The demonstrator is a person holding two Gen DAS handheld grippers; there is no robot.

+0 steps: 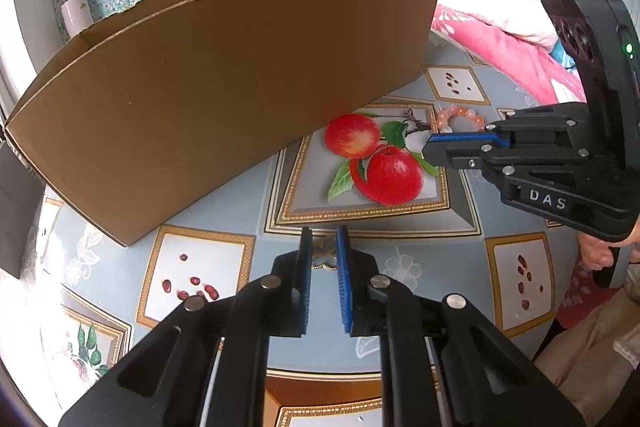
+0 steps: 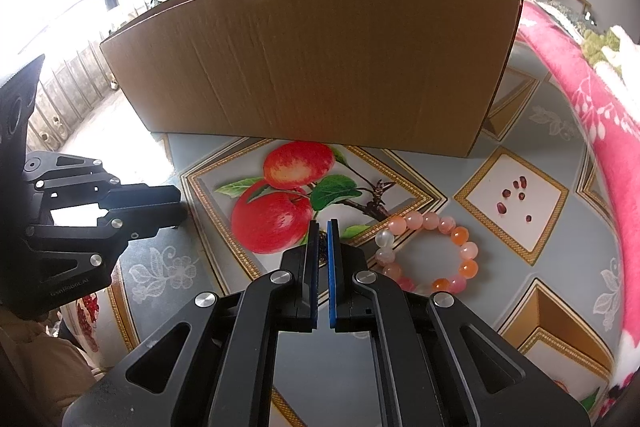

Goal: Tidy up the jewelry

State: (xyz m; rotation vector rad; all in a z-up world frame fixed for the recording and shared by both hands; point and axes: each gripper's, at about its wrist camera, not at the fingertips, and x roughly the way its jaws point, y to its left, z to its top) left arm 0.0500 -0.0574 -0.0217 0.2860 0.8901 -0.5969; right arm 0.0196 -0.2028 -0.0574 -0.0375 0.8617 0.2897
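Note:
A bracelet of orange, pink and white beads (image 2: 458, 235) lies flat on the table, just right of my right gripper (image 2: 323, 227). That gripper is shut with nothing in it, and it hovers over the printed apples. In the left wrist view the bracelet (image 1: 460, 113) peeks out behind the right gripper's tip (image 1: 429, 146). My left gripper (image 1: 324, 239) stands slightly open, holding nothing, above the tablecloth nearer the front. It also shows at the left edge of the right wrist view (image 2: 176, 203). An open cardboard box (image 2: 312, 59) stands behind both; its inside is hidden.
The table wears a blue-grey cloth (image 1: 248, 203) printed with apples and seed panels. A pink blanket (image 2: 580, 79) crowds its right side. The box (image 1: 224, 87) fills the far half. A person's hand (image 1: 596, 251) grips the right tool's handle.

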